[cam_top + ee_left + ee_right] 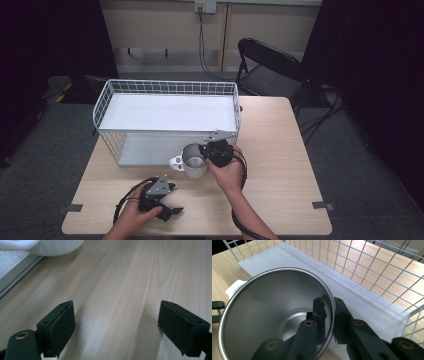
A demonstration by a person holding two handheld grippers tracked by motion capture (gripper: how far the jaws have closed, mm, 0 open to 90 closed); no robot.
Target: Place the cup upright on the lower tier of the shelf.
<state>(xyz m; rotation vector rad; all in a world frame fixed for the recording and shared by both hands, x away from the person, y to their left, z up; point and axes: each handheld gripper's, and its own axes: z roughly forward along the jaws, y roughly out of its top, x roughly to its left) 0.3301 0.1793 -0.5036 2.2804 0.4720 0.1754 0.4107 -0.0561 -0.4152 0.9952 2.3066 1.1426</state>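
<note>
Over on the left, the left gripper point(172, 210) sits low on the wooden table point(280, 165) near the front edge, jaws spread wide with nothing between them, bare woodgrain showing through the gap in its own view. Moving across, there's the mug point(194, 161), white outside with a steel-lined inside, standing upright on the table just in front of the white wire rack point(165, 107), its handle point(176, 163) poking out to the left. And here's the grip: the right gripper point(329, 315) is clamped on the mug's rim on the right-hand side, one jaw inside the wall, one outside, pinching the thin wall point(331, 305) between them. The relation that matters is this: the rack's lower shelf point(352, 297) lies straight ahead of the mug, just beyond it, with the opening facing the person. The right hand point(227, 172) is plainly the nearer one, so a forward push along the table looks like the natural way to send the mug under that upper shelf point(167, 112).
</note>
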